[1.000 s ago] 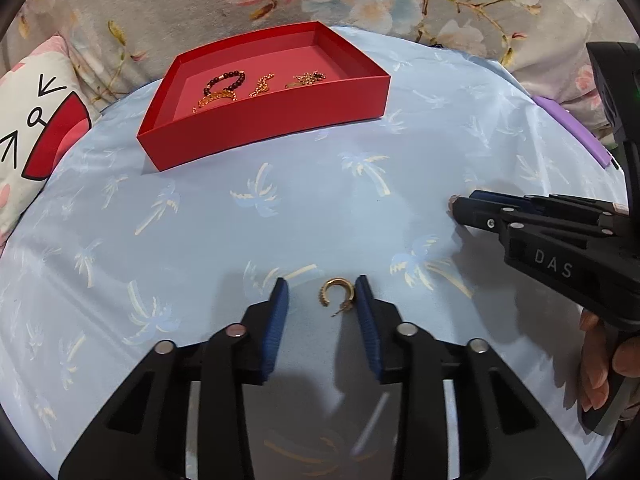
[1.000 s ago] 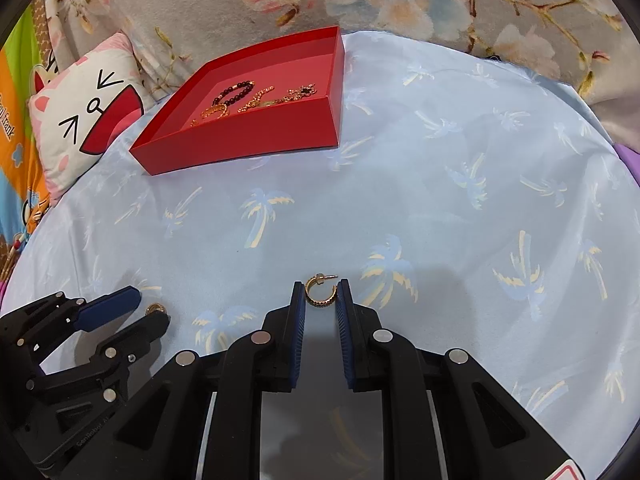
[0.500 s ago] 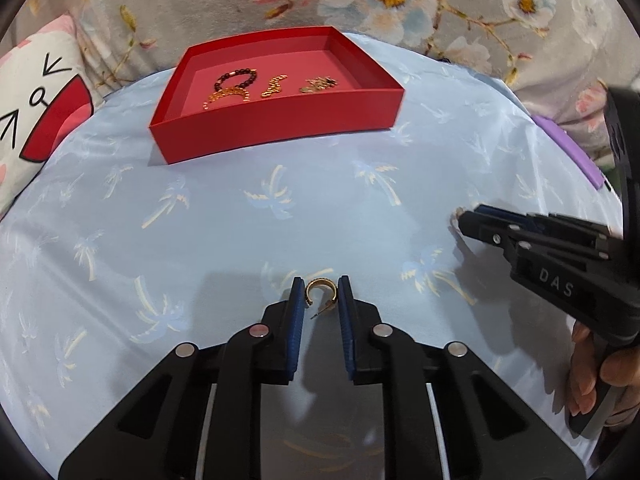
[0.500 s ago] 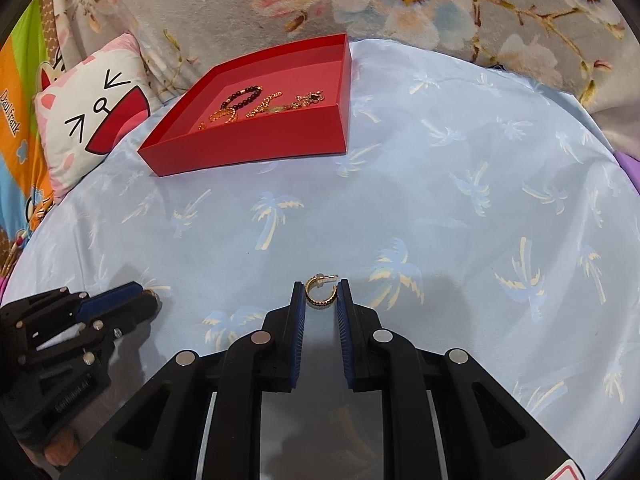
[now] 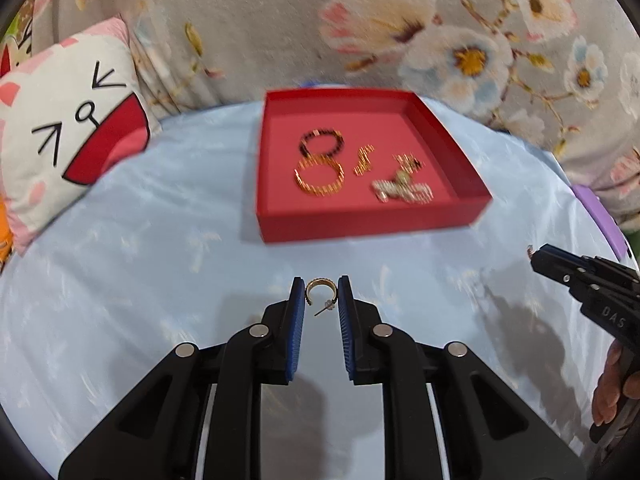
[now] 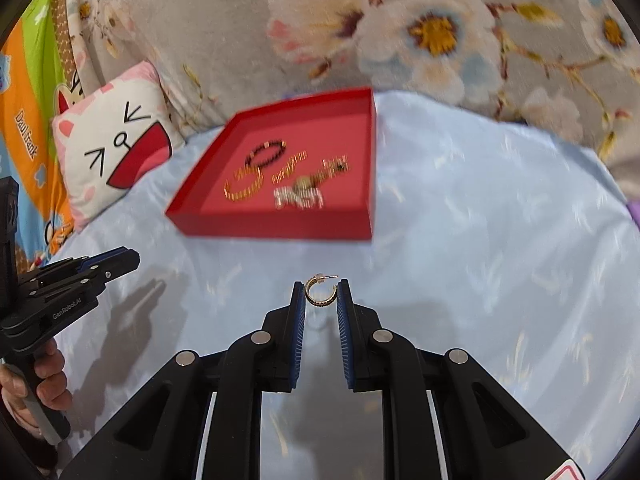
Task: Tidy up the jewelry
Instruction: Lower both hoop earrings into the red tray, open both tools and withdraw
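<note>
Each gripper pinches one gold hoop earring, left gripper [image 5: 321, 294] and right gripper [image 6: 321, 293], probably so the pair lands together in the red tray [image 5: 372, 220].

Two fisheye wrist views look steeply down along black grippers, close above a pale blue palm-print cloth [image 5: 160, 280]; both share the square red cardboard tray [image 5: 360, 222] [image 6: 280, 226] ahead.
</note>
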Demonstrator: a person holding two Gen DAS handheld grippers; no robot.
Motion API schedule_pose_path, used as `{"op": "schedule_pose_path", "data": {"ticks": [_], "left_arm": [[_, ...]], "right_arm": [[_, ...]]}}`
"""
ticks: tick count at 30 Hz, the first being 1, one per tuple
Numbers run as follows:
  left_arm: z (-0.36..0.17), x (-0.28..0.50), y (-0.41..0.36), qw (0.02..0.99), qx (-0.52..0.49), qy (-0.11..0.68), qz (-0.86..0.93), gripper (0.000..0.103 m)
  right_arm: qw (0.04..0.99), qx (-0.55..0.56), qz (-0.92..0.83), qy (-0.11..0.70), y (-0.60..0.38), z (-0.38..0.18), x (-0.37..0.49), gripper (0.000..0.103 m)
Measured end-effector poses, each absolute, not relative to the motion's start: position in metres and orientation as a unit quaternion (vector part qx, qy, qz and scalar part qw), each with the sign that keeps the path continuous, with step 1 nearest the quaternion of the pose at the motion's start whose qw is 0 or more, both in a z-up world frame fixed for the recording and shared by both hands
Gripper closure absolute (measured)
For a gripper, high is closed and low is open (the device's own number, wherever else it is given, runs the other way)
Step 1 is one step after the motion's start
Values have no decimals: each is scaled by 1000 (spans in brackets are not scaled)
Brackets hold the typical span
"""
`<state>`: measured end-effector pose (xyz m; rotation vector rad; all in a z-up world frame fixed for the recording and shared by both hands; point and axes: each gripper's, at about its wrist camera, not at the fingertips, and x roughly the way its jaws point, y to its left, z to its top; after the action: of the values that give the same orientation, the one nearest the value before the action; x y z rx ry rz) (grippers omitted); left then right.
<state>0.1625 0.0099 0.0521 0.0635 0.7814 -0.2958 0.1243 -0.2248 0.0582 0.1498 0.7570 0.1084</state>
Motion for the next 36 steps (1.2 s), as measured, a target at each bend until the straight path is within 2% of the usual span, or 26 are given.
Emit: {"op": "schedule_pose_path", "data": {"ticks": [8,14,30,36], "left_arm": [[95,231,-2,932,45,337,-124,87],[99,292,-21,930,40,343,-124,87],[63,382,-41,917,45,384,-97,86],[60,391,-37,916,32,390,-89,82]], "right_arm": [[935,58,51,346,-213,101,207,88],[934,57,44,350,-212,113,276,88],[915,34,14,402,-208,73,368,87],[923,41,7,382,-212,73,367,81]]}}
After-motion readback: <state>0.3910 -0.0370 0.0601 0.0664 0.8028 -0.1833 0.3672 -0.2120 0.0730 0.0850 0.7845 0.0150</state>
